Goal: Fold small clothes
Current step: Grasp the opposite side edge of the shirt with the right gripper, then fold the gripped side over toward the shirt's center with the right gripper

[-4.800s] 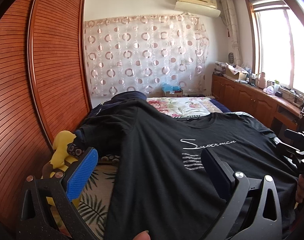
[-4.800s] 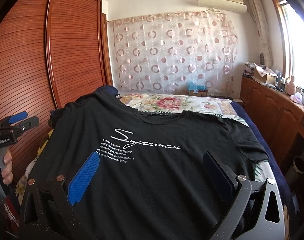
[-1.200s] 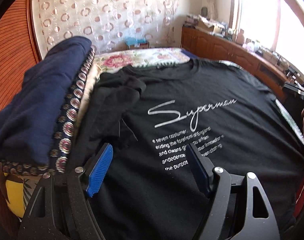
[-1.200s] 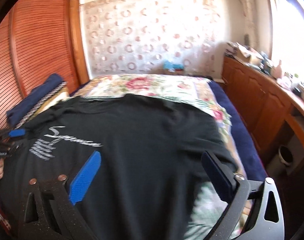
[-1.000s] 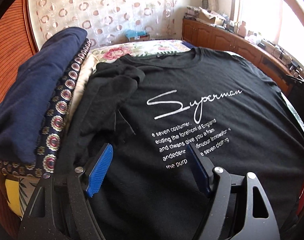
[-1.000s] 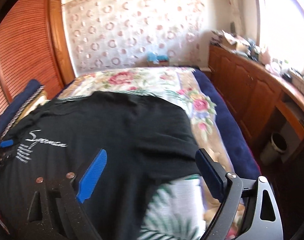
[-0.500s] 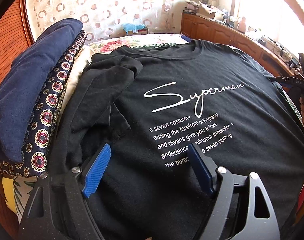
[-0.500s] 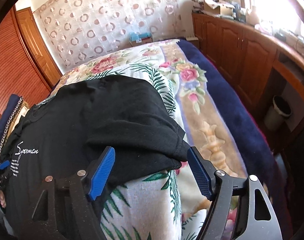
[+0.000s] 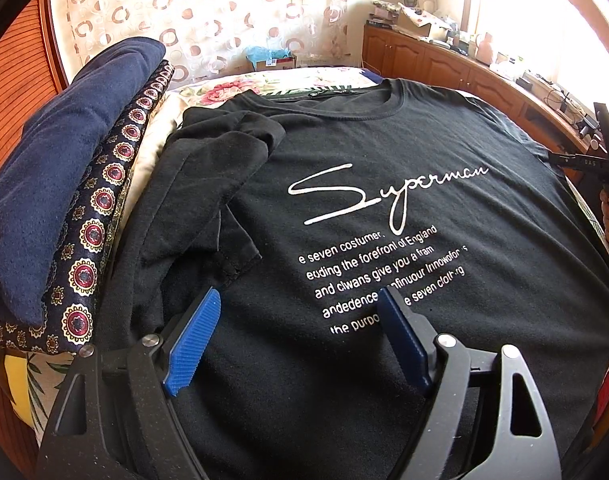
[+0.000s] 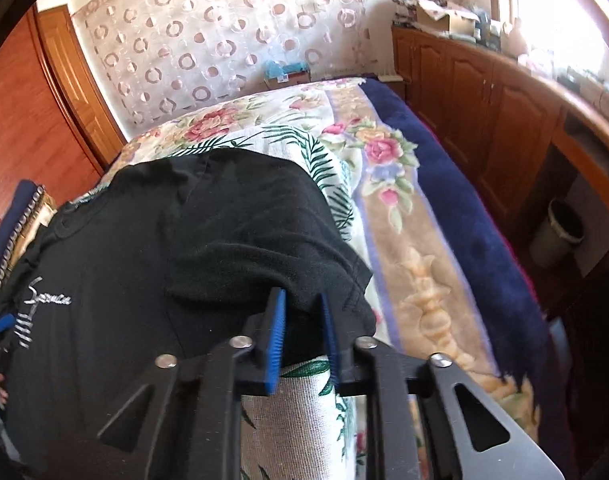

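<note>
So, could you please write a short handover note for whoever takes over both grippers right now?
Right gripper: jaws closing, with the hem of the black T-shirt's sleeve between the pads.
Left gripper: open, low over the shirt's front, holding nothing.
The shirt lies print-up on the floral bedspread; the other sleeve lies bunched and folded in on the chest.
Done: no clean fold yet.
Left: fold the gripped sleeve inward, tidy the other one, then fold the body.

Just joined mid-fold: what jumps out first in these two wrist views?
A black T-shirt with white "Superman" lettering lies spread chest-up over the floral bedspread, filling the left wrist view. The right hand-held gripper is closing its blue pads on the sleeve at the bed's right side. The left hand-held gripper stands open over the shirt's lower front, beside a folded navy blanket to the left.
</note>
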{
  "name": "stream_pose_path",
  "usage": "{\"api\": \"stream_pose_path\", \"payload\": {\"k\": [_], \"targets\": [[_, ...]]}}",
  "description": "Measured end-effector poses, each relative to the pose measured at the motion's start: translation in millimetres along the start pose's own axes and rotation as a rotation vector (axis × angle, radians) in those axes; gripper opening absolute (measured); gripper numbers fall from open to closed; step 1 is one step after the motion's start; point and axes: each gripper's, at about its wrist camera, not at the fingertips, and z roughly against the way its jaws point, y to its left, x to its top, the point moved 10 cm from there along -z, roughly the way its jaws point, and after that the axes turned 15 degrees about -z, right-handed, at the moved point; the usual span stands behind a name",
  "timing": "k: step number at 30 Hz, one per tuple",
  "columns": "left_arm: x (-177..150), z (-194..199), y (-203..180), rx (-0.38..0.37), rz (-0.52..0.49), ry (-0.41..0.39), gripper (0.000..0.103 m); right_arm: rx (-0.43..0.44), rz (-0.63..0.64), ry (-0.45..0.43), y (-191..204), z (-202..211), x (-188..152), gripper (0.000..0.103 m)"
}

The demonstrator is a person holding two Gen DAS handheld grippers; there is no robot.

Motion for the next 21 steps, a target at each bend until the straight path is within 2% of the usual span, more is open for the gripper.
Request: {"api": "stream_pose_path", "payload": {"k": [3, 4, 5, 8, 13, 17, 21], "targets": [[0.5, -0.9, -0.7, -0.005, 0.0, 0.001, 0.083, -0.007, 0.026, -0.039, 6.0, 4.8, 4.3, 0.005], [0.3, -1.7, -1.3, -0.012, -0.005, 0.003, 0.086, -0.004, 0.029, -0.056, 8.9, 8.4, 5.9, 0.005], [0.1, -2.3, -3.3, -0.017, -0.012, 0.005, 0.094, 0.002, 0.037, -0.074, 12.8, 12.7, 8.2, 0.004], [0.4, -4.8, -10.0, -0.03, -0.033, 0.016, 0.101, 0.023, 0.08, -0.128, 31.1, 27.4, 12.2, 0.004], [-0.6, -5.9, -9.5, -0.034, -0.035, 0.023, 0.103, 0.098, 0.176, -0.184, 73.6, 50.7, 8.6, 0.004], [-0.5, -6.2, -9.9, -0.033, -0.034, 0.023, 0.103, 0.158, 0.269, -0.165, 111.0, 55.6, -12.1, 0.004], [-0.3, -6.6, -9.6, -0.033, -0.034, 0.024, 0.103, 0.168, 0.325, -0.09, 126.0, 38.4, -43.5, 0.004]]}}
